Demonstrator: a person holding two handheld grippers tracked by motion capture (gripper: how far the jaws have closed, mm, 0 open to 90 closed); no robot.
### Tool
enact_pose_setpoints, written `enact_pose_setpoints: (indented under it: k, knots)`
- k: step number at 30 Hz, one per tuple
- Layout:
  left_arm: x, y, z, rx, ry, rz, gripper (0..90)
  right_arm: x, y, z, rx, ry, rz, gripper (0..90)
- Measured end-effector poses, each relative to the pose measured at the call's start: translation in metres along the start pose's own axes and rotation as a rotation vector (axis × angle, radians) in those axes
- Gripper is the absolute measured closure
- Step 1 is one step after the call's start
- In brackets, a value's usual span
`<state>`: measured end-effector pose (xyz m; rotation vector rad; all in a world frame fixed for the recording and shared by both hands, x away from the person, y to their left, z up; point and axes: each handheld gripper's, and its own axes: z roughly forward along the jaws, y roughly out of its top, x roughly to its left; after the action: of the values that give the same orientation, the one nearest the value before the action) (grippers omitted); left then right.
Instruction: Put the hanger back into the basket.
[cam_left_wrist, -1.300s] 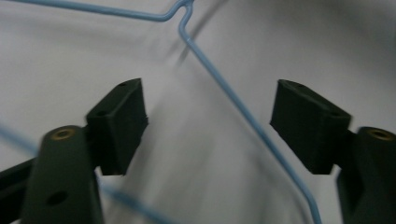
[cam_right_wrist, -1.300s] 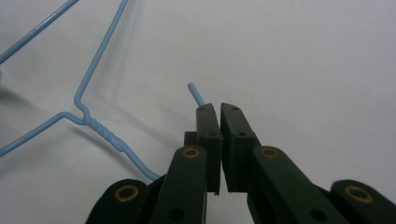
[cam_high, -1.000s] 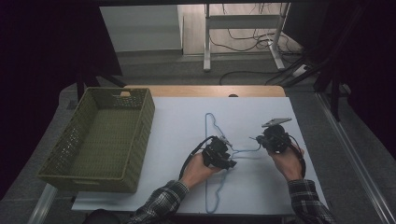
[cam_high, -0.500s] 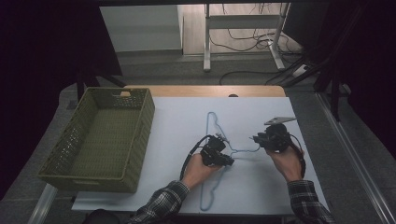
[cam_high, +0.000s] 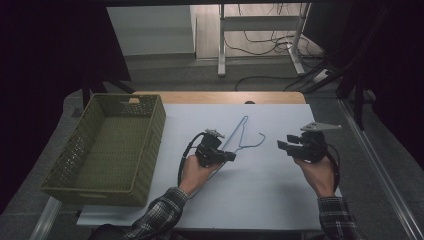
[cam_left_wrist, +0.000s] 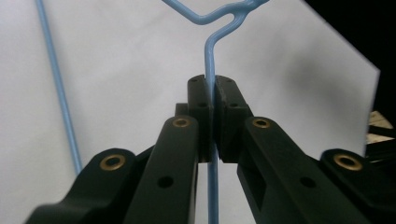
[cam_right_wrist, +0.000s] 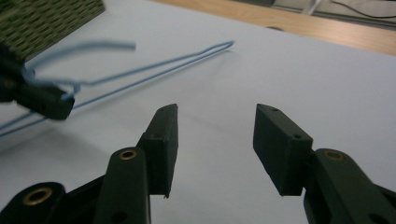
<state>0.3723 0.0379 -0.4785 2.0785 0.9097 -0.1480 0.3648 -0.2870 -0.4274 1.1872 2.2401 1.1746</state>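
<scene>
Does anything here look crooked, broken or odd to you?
Nothing looks broken. The thin light-blue wire hanger lies skewed across the white table, pinched at its neck by the left gripper. The right gripper is open nearby, and the green woven basket holds nothing.

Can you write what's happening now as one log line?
left gripper: shut on blue hanger | right gripper: open, empty | basket: empty

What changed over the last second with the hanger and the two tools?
The right tool let go of the hanger and drew back to the right, jaws now open. The left tool stays shut on the wire, and the hanger has swung. The basket hasn't moved.
</scene>
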Motion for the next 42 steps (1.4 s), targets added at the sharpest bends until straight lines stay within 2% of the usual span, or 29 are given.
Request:
enact_pose_setpoints:
  k: [5, 7, 8, 9, 10, 11, 14, 15, 16, 17, 19, 22, 23, 24, 26, 28, 30, 32, 35, 36, 37, 38, 40, 41, 42]
  knots:
    - [0.0, -0.001, -0.016, -0.041, -0.022, 0.002, 87.5, 0.026, 0.003, 0.009, 0.011, 0.1, -0.086, 52.8]
    - [-0.001, -0.002, -0.02, -0.049, -0.031, 0.007, 87.5, 0.041, 0.007, 0.013, 0.005, 0.149, -0.123, 54.1]
    - [-0.001, -0.004, -0.022, -0.061, -0.051, -0.001, 87.5, 0.058, 0.012, 0.016, -0.015, 0.209, -0.158, 55.4]
    - [-0.001, -0.004, -0.022, -0.061, -0.051, -0.001, 87.5, 0.058, 0.012, 0.016, -0.015, 0.209, -0.158, 55.4]
    - [-0.002, -0.004, -0.023, -0.061, -0.059, -0.004, 87.5, 0.075, 0.017, 0.019, -0.041, 0.252, -0.192, 57.2]
    - [-0.003, -0.005, -0.024, -0.067, -0.067, -0.007, 87.5, 0.075, 0.017, 0.019, -0.041, 0.252, -0.192, 57.2]
    - [-0.005, -0.007, -0.023, -0.069, -0.093, -0.013, 87.4, 0.093, 0.023, 0.025, -0.066, 0.279, -0.221, 62.6]
    - [-0.006, -0.008, -0.023, -0.069, -0.106, -0.017, 87.4, 0.096, 0.024, 0.027, -0.07, 0.274, -0.223, 65.7]
    - [-0.007, -0.009, -0.022, -0.067, -0.114, -0.019, 87.4, 0.099, 0.024, 0.032, -0.085, 0.258, -0.229, 74.1]
    - [-0.007, -0.009, -0.022, -0.067, -0.114, -0.019, 87.3, 0.099, 0.024, 0.032, -0.085, 0.258, -0.229, 74.1]
    - [-0.006, -0.011, -0.021, -0.07, -0.123, -0.02, 87.2, 0.099, 0.023, 0.034, -0.092, 0.237, -0.218, 83.2]
    - [-0.007, -0.011, -0.022, -0.068, -0.117, -0.002, 85.9, 0.102, 0.023, 0.034, -0.084, 0.208, -0.234, 84.5]
    - [-0.009, -0.01, -0.024, -0.064, -0.092, 0.02, 83.0, 0.104, 0.024, 0.033, -0.077, 0.194, -0.242, 84.6]
    - [-0.011, -0.008, -0.026, -0.053, -0.064, 0.043, 73.6, 0.106, 0.026, 0.032, -0.062, 0.185, -0.243, 84.6]
    - [-0.017, -0.006, -0.032, -0.027, -0.013, 0.112, 61.8, 0.109, 0.029, 0.03, -0.042, 0.175, -0.217, 84.6]
    - [-0.023, -0.004, -0.037, -0.001, 0.012, 0.164, 51.6, 0.113, 0.033, 0.03, -0.014, 0.156, -0.211, 84.6]
    - [-0.027, -0.003, -0.04, 0.015, 0.034, 0.198, 43.9, 0.119, 0.036, 0.03, 0.019, 0.128, -0.216, 84.6]
    - [-0.029, -0.001, -0.043, 0.038, 0.037, 0.217, 41.9, 0.124, 0.039, 0.031, 0.039, 0.118, -0.207, 84.6]
    - [-0.033, 0.002, -0.041, 0.076, 0.06, 0.239, 45.0, 0.127, 0.041, 0.033, 0.057, 0.11, -0.2, 84.6]
    - [-0.033, 0.002, -0.04, 0.092, 0.072, 0.244, 53.0, 0.129, 0.042, 0.035, 0.068, 0.104, -0.196, 84.6]
    - [-0.035, 0.003, -0.039, 0.106, 0.087, 0.243, 53.0, 0.129, 0.042, 0.035, 0.068, 0.104, -0.196, 84.6]
    - [-0.037, 0.005, -0.036, 0.139, 0.107, 0.246, 60.3, 0.131, 0.043, 0.036, 0.074, 0.105, -0.198, 84.6]
    - [-0.038, 0.006, -0.035, 0.152, 0.108, 0.248, 63.2, 0.132, 0.044, 0.037, 0.074, 0.108, -0.195, 84.6]
    - [-0.039, 0.006, -0.032, 0.153, 0.108, 0.224, 66.8, 0.132, 0.044, 0.037, 0.074, 0.11, -0.195, 84.6]
    - [-0.039, 0.007, -0.032, 0.165, 0.115, 0.226, 73.7, 0.134, 0.044, 0.037, 0.074, 0.115, -0.19, 84.6]
